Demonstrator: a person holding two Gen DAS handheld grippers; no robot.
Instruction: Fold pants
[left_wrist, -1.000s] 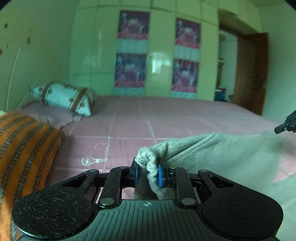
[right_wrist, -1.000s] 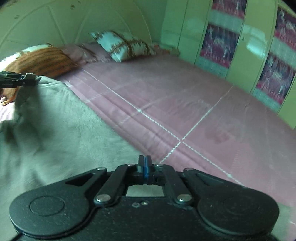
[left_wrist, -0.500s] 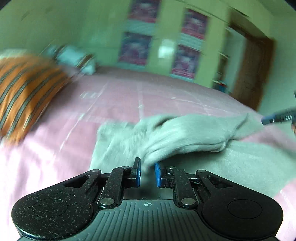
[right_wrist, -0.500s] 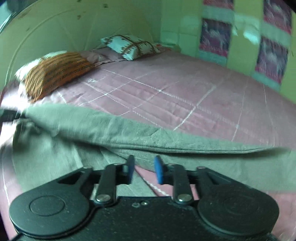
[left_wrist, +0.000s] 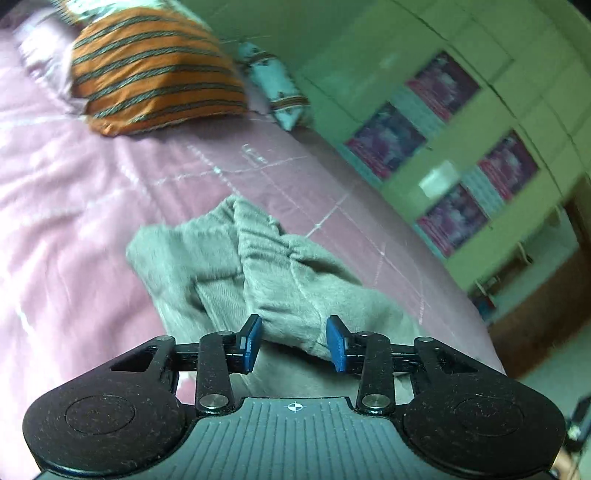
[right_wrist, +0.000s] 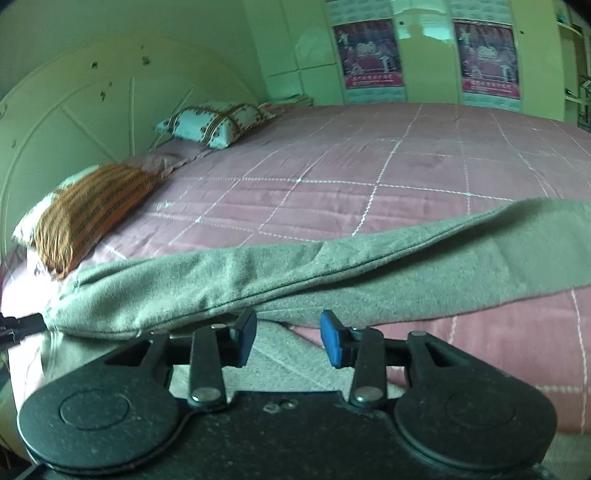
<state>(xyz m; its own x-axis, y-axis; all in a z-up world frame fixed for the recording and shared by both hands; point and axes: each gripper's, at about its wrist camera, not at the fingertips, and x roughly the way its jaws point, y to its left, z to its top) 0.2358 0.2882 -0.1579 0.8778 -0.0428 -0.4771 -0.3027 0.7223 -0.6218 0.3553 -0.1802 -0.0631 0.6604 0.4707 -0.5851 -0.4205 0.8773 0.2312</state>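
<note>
The grey pants lie bunched on the pink quilted bed. In the left wrist view the gathered waistband lies just ahead of my left gripper, which is open with cloth between and beyond its blue pads, not clamped. In the right wrist view the pants stretch as a long folded band across the bed. My right gripper is open just in front of the band's near edge, holding nothing. The left gripper's tip shows at the far left edge.
An orange striped pillow and a light blue patterned pillow lie at the head of the bed. Green wardrobe doors with posters stand behind the bed. A brown door is at the right.
Both grippers have opened and let go of the pants. The pants dropped onto the bed with one part folded over. The left gripper tilted and swung toward the pillows.
</note>
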